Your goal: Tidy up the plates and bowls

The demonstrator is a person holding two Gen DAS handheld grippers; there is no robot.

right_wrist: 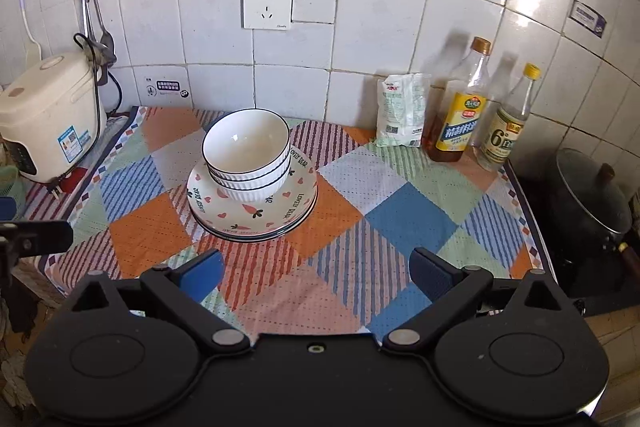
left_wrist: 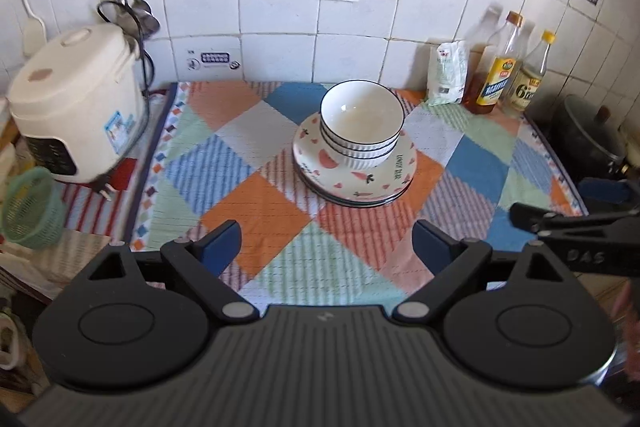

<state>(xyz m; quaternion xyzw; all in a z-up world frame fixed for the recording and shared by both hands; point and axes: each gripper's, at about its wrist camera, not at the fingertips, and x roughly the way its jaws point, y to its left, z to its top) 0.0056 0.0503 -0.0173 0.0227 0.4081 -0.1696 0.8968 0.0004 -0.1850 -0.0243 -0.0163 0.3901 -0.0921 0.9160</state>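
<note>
A stack of white ribbed bowls (left_wrist: 362, 125) with dark rims sits on a stack of patterned plates (left_wrist: 384, 183) on the patchwork cloth (left_wrist: 256, 203). The same bowls (right_wrist: 247, 155) and plates (right_wrist: 280, 215) show in the right wrist view. My left gripper (left_wrist: 326, 243) is open and empty, held back from the stack near the cloth's front edge. My right gripper (right_wrist: 316, 275) is open and empty, in front and to the right of the stack. The right gripper's side shows at the right edge of the left wrist view (left_wrist: 576, 231).
A white rice cooker (left_wrist: 76, 103) stands at the left with a green basket (left_wrist: 30, 207) below it. A white packet (right_wrist: 402, 115) and two bottles (right_wrist: 464, 107) stand at the back right wall. A dark lidded pot (right_wrist: 592, 199) sits on the right.
</note>
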